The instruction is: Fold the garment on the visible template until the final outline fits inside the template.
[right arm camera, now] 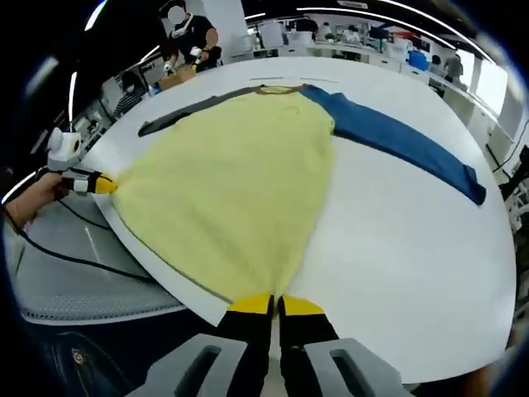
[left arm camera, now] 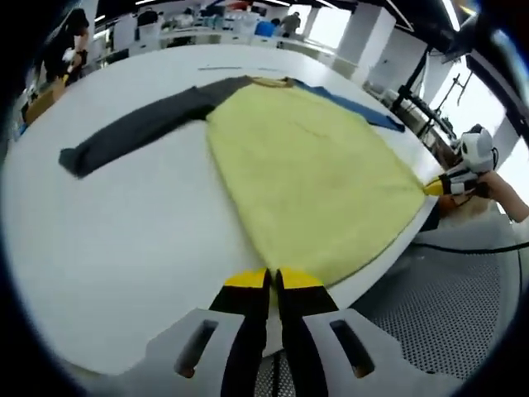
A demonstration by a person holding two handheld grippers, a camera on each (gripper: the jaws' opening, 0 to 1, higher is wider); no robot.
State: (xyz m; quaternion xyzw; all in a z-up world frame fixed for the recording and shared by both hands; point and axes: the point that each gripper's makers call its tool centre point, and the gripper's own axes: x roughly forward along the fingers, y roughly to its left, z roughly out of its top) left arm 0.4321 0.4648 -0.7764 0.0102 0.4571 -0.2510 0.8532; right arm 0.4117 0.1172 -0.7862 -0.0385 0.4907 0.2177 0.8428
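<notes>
the garment (left arm camera: 314,174), a yellow shirt with one grey sleeve (left arm camera: 136,128) and one blue sleeve (right arm camera: 405,136), lies flat on the white worktop (left arm camera: 124,248), spread ahead of both claws. the left claw (left arm camera: 273,279) is pinched narrow on the hem corner right at its tips, and the right claw (right arm camera: 275,306) is likewise closed on the other hem corner. the cloth looks thin, soft and limp, so it should drag and fold easily but sag and wrinkle if lifted unevenly; the hem corners seem the sensible hold. no template outline can be made out. beyond the worktop stand other desks and a person; cables trail off the near edge, clear of the fold.
</notes>
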